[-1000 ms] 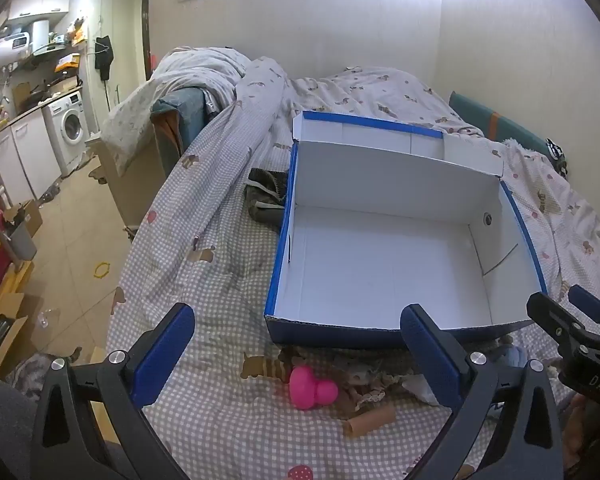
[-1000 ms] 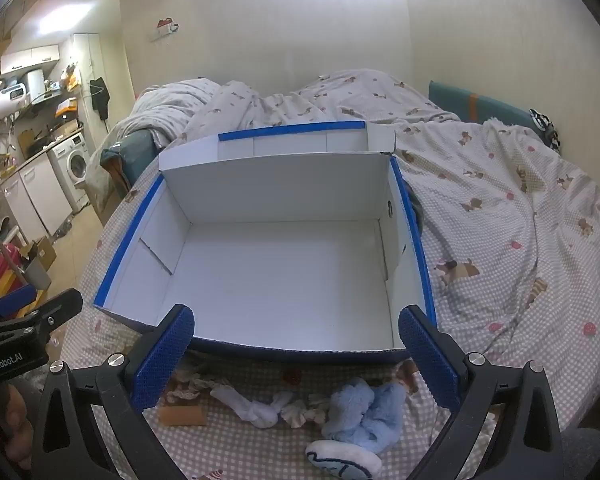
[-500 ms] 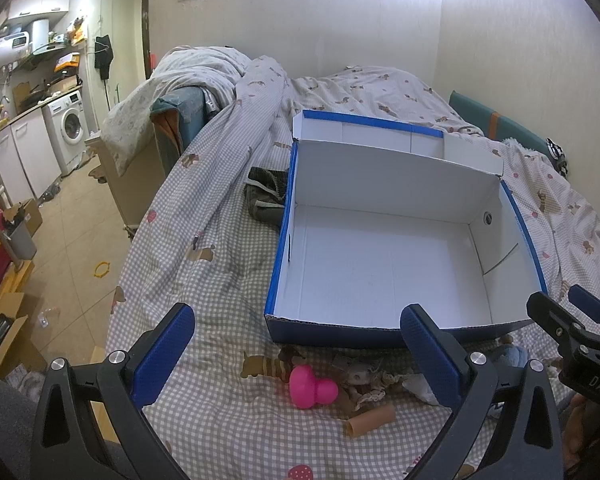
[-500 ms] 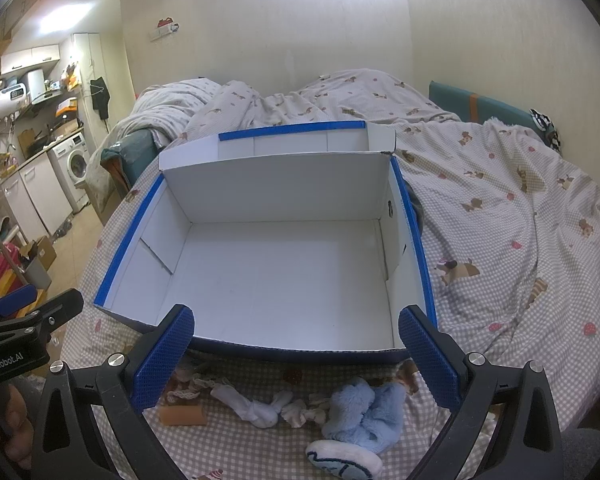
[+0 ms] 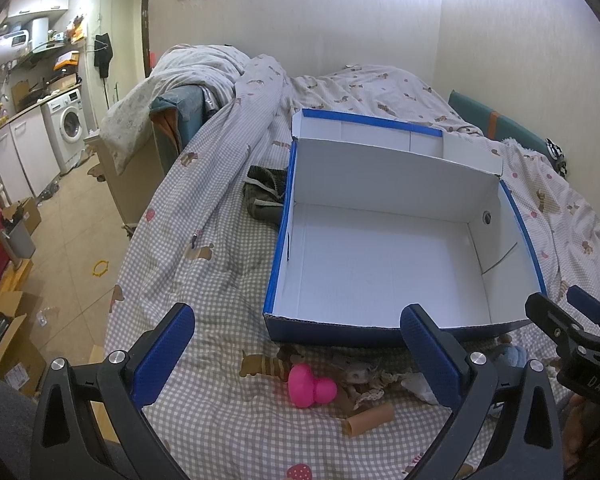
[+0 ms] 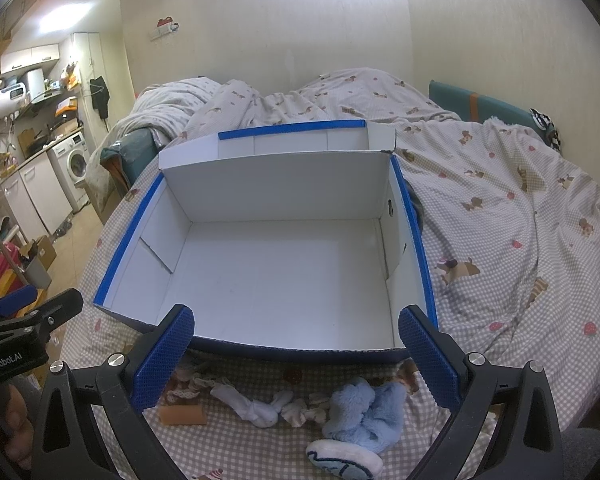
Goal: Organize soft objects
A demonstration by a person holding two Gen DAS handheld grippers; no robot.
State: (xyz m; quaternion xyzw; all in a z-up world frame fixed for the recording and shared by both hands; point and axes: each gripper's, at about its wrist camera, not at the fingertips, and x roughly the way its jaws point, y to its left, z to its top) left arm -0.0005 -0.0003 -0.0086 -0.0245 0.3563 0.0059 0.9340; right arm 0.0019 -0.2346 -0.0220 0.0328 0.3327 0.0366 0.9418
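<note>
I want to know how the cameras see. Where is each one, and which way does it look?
Left wrist: on the left gripper, facing the box and pink toy; right gripper at its right edge.
Right wrist: on the right gripper, facing the box and blue plush toy; left gripper and a hand at its left edge.
Shared: box, bed, brown roll.

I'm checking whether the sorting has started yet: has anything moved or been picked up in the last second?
Nothing has visibly changed. Both claws, left and right, stay open and hold nothing above the near edge of the box. The pink toy, white sock and blue plush still lie on the bedspread in front of it, and nothing is in the box.
</note>
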